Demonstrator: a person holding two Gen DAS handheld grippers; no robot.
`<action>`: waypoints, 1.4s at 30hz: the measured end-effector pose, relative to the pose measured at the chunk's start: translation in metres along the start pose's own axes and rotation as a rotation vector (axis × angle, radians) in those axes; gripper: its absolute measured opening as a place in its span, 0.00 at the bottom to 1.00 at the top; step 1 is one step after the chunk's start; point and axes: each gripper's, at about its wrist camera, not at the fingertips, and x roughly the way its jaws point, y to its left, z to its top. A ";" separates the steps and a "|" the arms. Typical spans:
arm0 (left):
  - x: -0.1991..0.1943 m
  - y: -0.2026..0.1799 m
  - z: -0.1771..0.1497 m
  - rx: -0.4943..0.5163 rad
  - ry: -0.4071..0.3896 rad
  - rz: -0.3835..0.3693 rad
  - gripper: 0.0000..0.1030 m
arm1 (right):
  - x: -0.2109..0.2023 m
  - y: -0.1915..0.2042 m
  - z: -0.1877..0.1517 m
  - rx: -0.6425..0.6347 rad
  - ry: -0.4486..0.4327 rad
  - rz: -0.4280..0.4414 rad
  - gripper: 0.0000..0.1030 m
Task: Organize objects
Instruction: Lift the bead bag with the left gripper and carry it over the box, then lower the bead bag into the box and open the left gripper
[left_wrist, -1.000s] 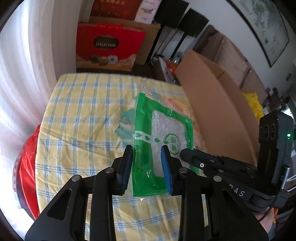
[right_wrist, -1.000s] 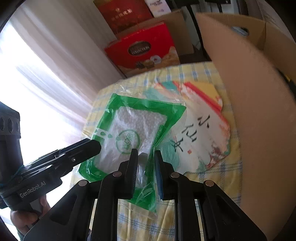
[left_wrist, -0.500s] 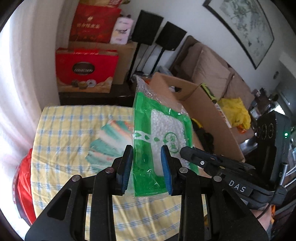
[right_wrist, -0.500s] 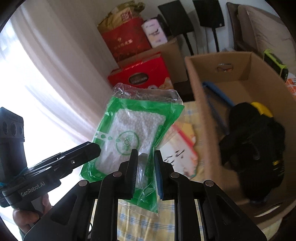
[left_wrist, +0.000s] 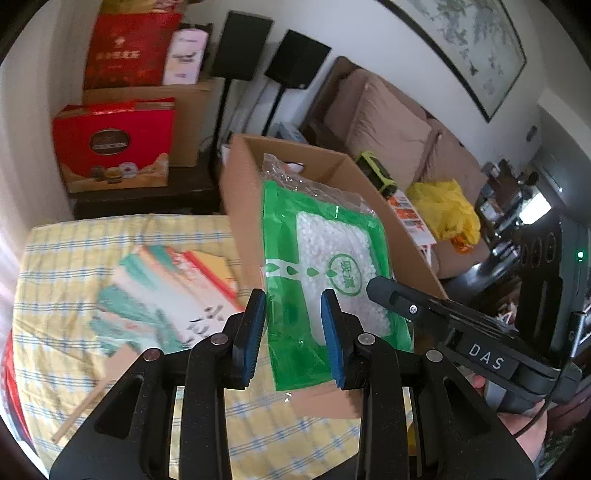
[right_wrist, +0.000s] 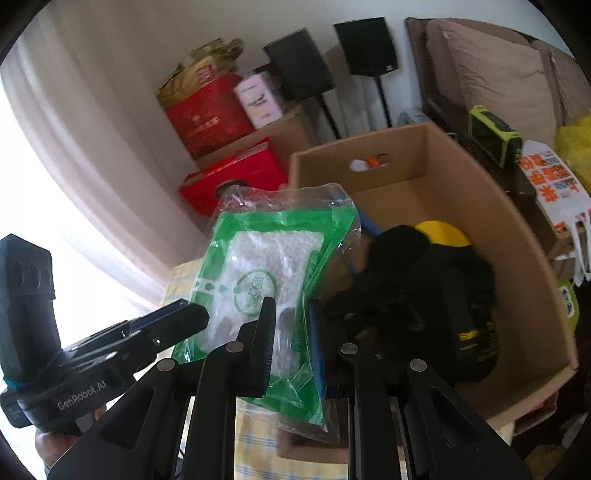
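A green plastic bag of white beads (right_wrist: 266, 266) hangs in the air, and my right gripper (right_wrist: 291, 332) is shut on its lower edge. It also shows in the left wrist view (left_wrist: 325, 266), held up in front of the open cardboard box (left_wrist: 240, 192). My left gripper (left_wrist: 291, 328) is open and empty, with its blue pads on either side of the bag's lower part without touching it. The box (right_wrist: 517, 236) holds a black and yellow item (right_wrist: 436, 280).
A colourful paper fan (left_wrist: 173, 284) and a wooden stick (left_wrist: 88, 402) lie on the yellow checked tablecloth (left_wrist: 55, 288). Red gift boxes (left_wrist: 114, 144) and cardboard cartons stand behind the table. Speakers on stands, a sofa and a yellow bag (left_wrist: 443, 210) are beyond the box.
My right gripper has lifted the green bag off the table and carried it right, up to the open box. My left gripper has followed, still open.
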 end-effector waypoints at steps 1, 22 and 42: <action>0.004 -0.006 0.000 0.003 0.002 -0.004 0.26 | -0.004 -0.007 0.001 0.006 -0.004 -0.009 0.17; 0.055 -0.052 -0.021 0.093 0.144 -0.007 0.26 | 0.018 -0.093 -0.013 0.035 0.086 -0.115 0.14; -0.002 -0.021 -0.006 0.107 0.011 0.160 0.44 | -0.004 -0.019 0.000 -0.109 0.011 -0.126 0.23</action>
